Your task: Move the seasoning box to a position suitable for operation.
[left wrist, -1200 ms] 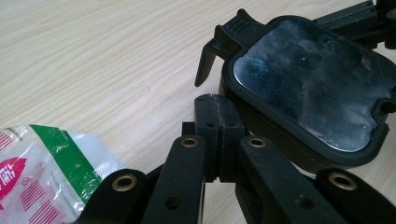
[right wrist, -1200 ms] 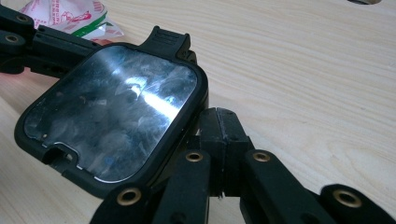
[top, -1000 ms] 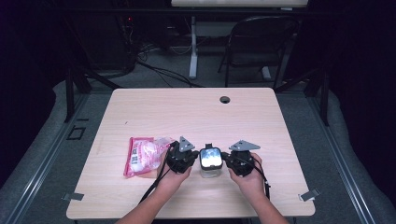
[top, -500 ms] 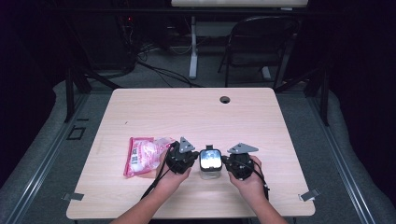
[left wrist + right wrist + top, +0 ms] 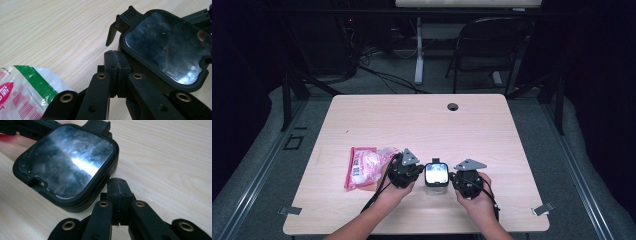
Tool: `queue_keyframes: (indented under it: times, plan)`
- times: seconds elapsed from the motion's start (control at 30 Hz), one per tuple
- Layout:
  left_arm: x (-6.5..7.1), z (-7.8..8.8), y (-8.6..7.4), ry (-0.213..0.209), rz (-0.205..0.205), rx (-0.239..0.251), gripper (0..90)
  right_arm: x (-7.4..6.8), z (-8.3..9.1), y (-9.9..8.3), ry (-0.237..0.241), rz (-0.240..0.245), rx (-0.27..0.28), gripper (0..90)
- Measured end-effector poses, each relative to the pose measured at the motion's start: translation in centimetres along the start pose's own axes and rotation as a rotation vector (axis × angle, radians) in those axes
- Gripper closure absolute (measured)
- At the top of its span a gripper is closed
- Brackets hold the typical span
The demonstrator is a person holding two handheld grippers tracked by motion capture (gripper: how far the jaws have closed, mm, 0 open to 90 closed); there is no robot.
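A square container with a black rim and a shiny clear lid (image 5: 436, 173) stands on the wooden table (image 5: 422, 125) between my two grippers. My left gripper (image 5: 414, 173) is shut, its pads pressed together with nothing between them, right beside the container's left side (image 5: 165, 45). My right gripper (image 5: 453, 176) is shut too and empty, its tip close against the container's right edge (image 5: 67, 165). A pink and white plastic packet (image 5: 364, 165) lies left of my left gripper, and its green-striped corner (image 5: 27, 92) shows in the left gripper view.
A round cable hole (image 5: 453, 106) sits near the table's far edge. A folding chair (image 5: 492, 45) and a white desk leg (image 5: 418, 55) stand beyond the table. Bare tabletop stretches across the far half and the right side.
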State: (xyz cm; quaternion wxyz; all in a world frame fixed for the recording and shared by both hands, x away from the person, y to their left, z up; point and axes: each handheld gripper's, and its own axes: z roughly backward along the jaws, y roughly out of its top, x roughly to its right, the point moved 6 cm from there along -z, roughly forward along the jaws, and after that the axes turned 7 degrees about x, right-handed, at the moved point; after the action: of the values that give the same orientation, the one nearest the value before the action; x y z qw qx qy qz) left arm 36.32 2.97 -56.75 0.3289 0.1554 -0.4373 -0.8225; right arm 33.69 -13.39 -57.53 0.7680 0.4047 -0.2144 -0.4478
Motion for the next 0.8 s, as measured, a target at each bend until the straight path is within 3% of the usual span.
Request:
queue_keyframes:
  times: [0.2, 0.33, 0.47, 0.57, 0.67, 0.8]
  plan:
    - [0.1, 0.2, -0.2, -0.009, -0.005, -0.004, 90.0, -0.1, 0.2, -0.3, 0.016, 0.015, 0.000, 90.0]
    - [0.3, 1.2, -0.3, -0.010, -0.022, -0.002, 90.0, 1.2, -0.5, 0.8, 0.051, -0.026, 0.030, 90.0]
    - [0.3, 1.9, -0.6, -0.015, -0.017, -0.001, 90.0, 2.1, -1.0, 1.3, 0.061, -0.027, 0.045, 90.0]
    - [0.6, 2.9, -1.2, -0.023, -0.003, 0.017, 90.0, 2.4, -1.1, 1.9, 0.105, 0.003, 0.084, 90.0]
    - [1.1, 3.8, -2.0, -0.052, 0.006, 0.026, 89.6, 2.4, -1.3, 2.4, 0.129, 0.001, 0.097, 90.0]
    - [1.8, 4.2, -2.8, -0.079, -0.011, 0.007, 89.4, 2.3, -1.6, 2.8, 0.161, -0.015, 0.097, 90.0]
